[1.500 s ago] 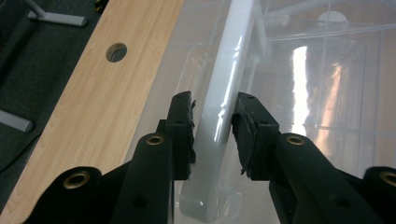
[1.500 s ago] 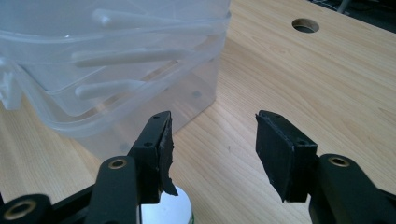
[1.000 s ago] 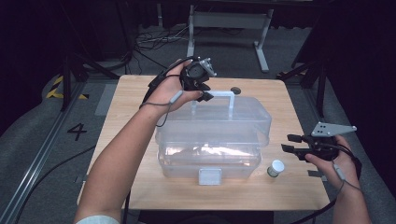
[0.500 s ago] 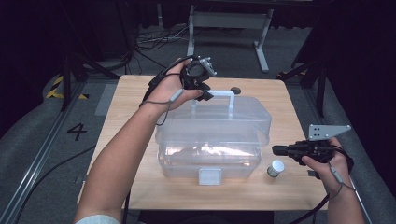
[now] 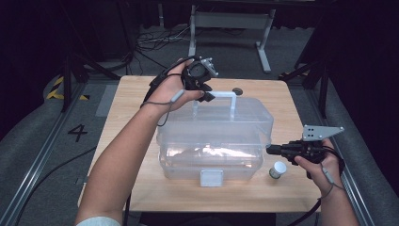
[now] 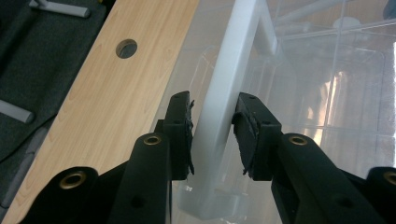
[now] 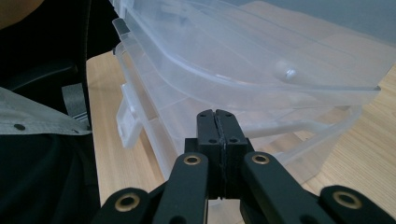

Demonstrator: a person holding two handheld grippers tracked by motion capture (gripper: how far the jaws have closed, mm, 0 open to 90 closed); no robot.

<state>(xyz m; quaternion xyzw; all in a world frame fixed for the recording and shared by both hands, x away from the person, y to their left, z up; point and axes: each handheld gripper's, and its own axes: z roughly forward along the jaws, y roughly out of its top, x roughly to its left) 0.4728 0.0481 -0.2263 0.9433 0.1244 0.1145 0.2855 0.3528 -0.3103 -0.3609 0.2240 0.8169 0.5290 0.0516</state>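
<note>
Small white-capped jar (image 5: 278, 169) stands on the bench (image 5: 141, 94) near the front right corner, just beside the box (image 5: 214, 136), close under the right claw (image 5: 269, 149). Round hole (image 5: 238, 91) in the bench near the far edge, behind the box. Nothing blocks either claw.

Box: clear plastic, lidded, with a white handle (image 5: 221, 96) upright on top and a white latch (image 5: 211, 178) on the front wall. It sits mid-bench, long side along the front edge. Something pale lies inside, too blurred to tell. In the right claw's view the lid (image 7: 261, 51) overhangs the base, and the rim runs just ahead of the tips.

Left claw (image 5: 207, 96) is at the handle's left end near the far edge. In the left claw's view its jaws (image 6: 212, 135) sit either side of the handle bar (image 6: 224, 102), narrow; the bar looks gripped, pads at or on it. Right claw has just been closing and is now fully closed, pads together, nothing between them (image 7: 218, 135). It points level at the box's right end, just beside it; touching or not, cannot tell.

Bench: light wood grain. Grey carpet floor with cables, a floor marking "4" (image 5: 77, 133), dark surroundings, metal stand legs (image 5: 230, 19) behind.
</note>
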